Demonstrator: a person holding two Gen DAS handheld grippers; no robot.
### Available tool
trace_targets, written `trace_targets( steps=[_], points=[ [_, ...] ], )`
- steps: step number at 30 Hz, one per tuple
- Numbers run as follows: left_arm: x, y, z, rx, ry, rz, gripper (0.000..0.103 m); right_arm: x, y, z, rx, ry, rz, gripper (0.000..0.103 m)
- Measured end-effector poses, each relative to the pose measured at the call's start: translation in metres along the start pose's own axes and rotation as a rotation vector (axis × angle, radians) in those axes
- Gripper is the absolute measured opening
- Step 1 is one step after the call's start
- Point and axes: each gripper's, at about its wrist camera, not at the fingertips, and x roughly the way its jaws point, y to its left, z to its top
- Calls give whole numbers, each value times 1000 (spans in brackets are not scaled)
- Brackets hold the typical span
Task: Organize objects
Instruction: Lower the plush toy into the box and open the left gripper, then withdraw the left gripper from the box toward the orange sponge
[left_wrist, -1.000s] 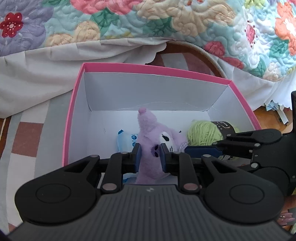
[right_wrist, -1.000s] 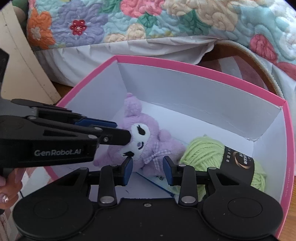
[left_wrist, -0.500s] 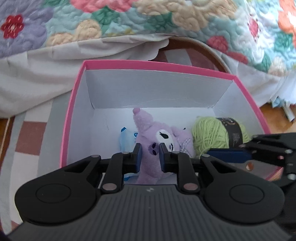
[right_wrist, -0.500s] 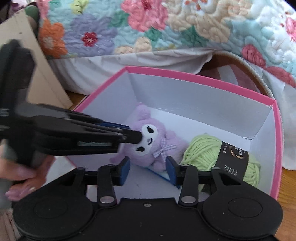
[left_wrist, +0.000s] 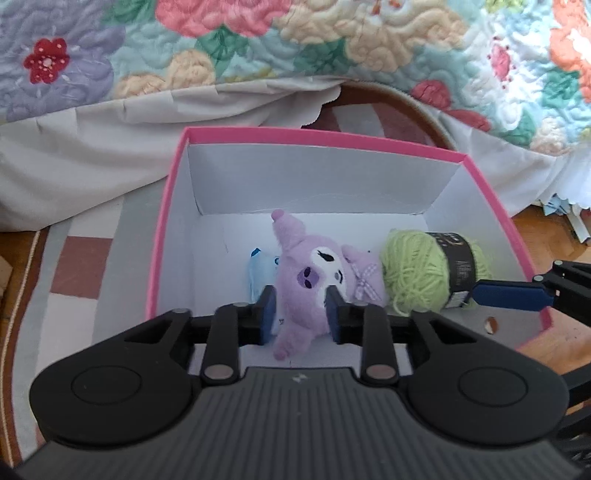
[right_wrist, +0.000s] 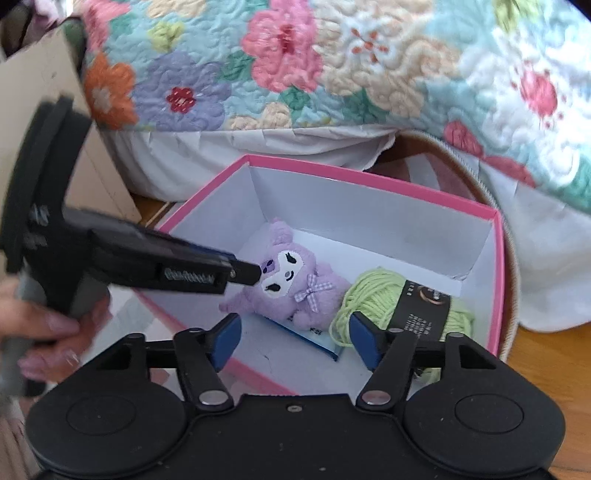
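Now the left gripper (left_wrist: 300, 314) has released: its pads stand wider apart than 0.5 s ago, flanking the purple plush toy (left_wrist: 314, 280) without squeezing it. The toy lies on a blue packet (right_wrist: 317, 338) inside the pink box (left_wrist: 162, 236), beside the green yarn ball (right_wrist: 373, 299). Right gripper (right_wrist: 291, 341) has backed off above the box's near edge, jaws spread wider, holding nothing.

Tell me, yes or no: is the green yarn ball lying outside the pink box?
No. The yarn ball lies inside the pink box, against its right wall, next to the purple plush toy.
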Motion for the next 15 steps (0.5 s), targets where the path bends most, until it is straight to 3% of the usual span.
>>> trace_targets(
  steps=[10,15],
  points=[
    [-69,-1,3,3,12,-5,46,-35,22,5,-44,-43,-33,77],
    [-98,-12,-5,68,46,28,50,-60,35,9,-99,-45,-45,77]
  ],
)
